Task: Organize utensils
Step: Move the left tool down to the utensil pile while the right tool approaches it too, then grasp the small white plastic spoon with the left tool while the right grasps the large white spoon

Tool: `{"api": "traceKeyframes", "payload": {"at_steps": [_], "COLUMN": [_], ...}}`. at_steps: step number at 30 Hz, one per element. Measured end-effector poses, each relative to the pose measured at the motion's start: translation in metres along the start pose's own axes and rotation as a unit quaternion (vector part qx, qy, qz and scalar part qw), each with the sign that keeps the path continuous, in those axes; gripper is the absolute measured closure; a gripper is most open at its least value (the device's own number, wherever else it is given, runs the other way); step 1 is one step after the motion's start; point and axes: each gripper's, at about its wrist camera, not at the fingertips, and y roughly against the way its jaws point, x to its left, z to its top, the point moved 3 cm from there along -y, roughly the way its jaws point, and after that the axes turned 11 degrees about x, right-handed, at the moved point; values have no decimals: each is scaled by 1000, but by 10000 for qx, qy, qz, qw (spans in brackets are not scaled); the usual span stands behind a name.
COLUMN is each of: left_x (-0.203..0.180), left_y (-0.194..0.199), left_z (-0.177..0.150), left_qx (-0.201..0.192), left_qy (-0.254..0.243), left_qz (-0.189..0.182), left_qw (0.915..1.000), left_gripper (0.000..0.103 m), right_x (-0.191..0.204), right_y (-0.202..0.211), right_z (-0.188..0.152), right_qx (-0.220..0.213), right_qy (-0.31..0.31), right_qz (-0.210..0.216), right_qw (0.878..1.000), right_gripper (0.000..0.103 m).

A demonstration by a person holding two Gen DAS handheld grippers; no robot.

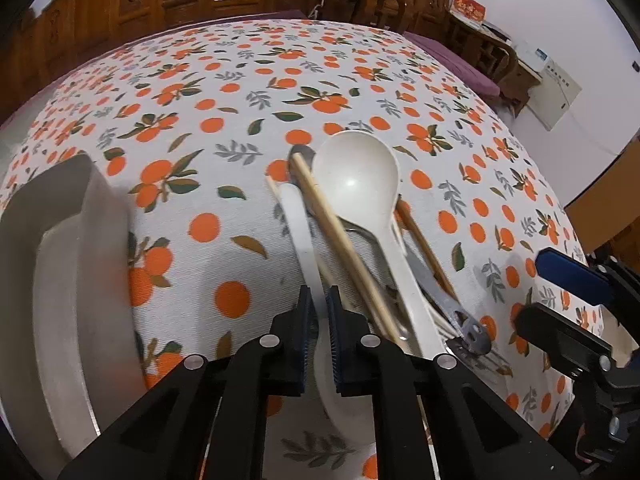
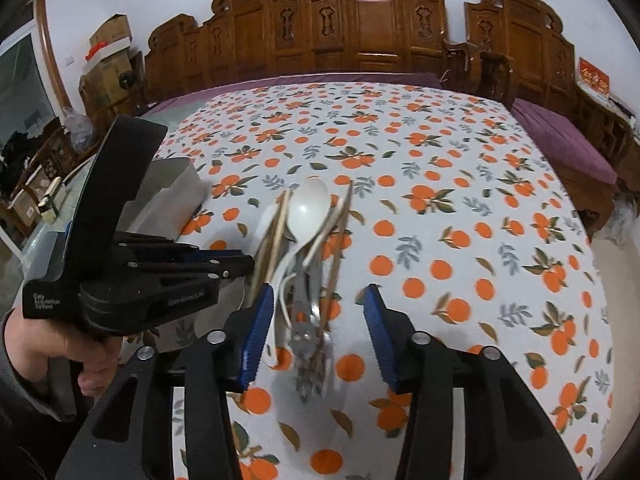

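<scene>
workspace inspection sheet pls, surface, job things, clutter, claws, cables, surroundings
surface: tablecloth with an orange-fruit print, laid flat.
job's things: heap of utensils in the middle: large white ladle, small white spoon, wooden chopsticks, metal utensil. White tray to the left of the heap.
clutter: nothing seen on the cloth.
claws: left claw shut on the small white spoon's handle; right claw open over the near end of the heap, pads touching nothing.
cables: nothing seen.
surroundings: carved wooden bench, purple cushion, cardboard boxes at left.
</scene>
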Motion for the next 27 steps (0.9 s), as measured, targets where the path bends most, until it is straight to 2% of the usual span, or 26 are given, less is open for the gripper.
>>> {"api": "traceKeyframes", "payload": {"at_steps": [1, 8, 11, 13, 20, 27], "left_x": [2, 11, 14, 16, 23, 17], "left_y": [2, 19, 23, 21, 25, 27], "left_z": [-1, -7, -9, -9, -11, -12], "left_qx": [-41, -181, -226, -177, -228, -273], "left_qy": [22, 64, 85, 97, 229, 150], "left_qz": [-40, -123, -142, -122, -152, -150], "left_qw": [10000, 9997, 9996, 9997, 9994, 9994], "left_gripper": [103, 103, 103, 103, 103, 103], "right_x": [2, 12, 18, 22, 22, 23], "right_y": [-5, -34, -42, -48, -63, -68], "right_z": [2, 17, 22, 26, 32, 41], "right_qx": [33, 210, 241, 292, 520, 780], "right_qy": [23, 63, 116, 180, 266, 397], "right_qz": [15, 185, 247, 196, 28, -169], "right_qw": [10000, 9996, 9993, 9992, 9983, 9960], "right_gripper": [56, 67, 69, 70, 86, 89]}}
